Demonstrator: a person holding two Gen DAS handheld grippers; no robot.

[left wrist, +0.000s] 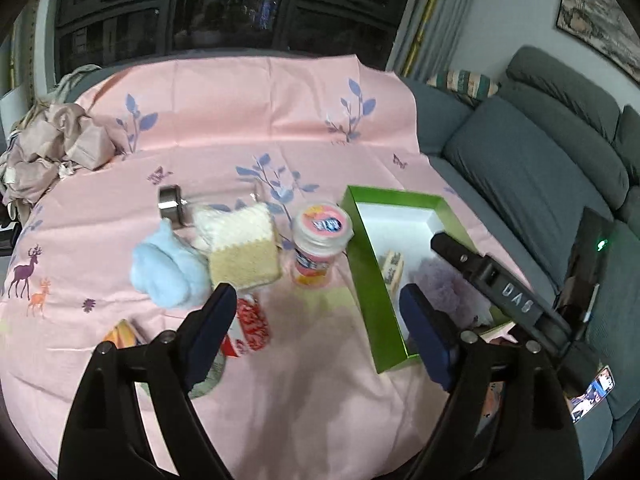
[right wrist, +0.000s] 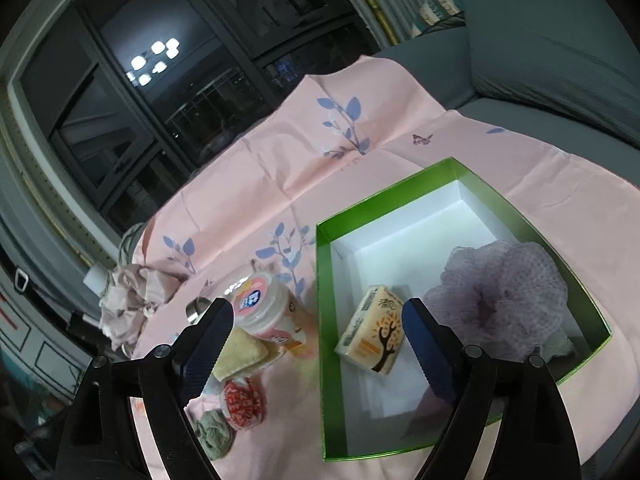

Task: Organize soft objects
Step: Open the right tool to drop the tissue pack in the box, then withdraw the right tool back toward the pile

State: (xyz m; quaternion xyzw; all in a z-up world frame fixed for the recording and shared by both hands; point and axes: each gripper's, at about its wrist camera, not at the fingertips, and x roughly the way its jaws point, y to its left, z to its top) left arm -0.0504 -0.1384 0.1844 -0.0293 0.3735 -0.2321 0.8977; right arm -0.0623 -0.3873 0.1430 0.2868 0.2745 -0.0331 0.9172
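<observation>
Green box, lilac mesh pouf, pink leaf-printed cloth

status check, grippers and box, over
Both grippers open, empty. Green box holds tissue pack and purple pouf. Blue plush, towel outside.

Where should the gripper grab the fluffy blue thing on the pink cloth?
Probably around the rounded middle of the blue fluffy thing, coming from above. It lies loose on the cloth, its left side free, while the cream-and-white knitted piece crowds its right. The left gripper is open.
</observation>
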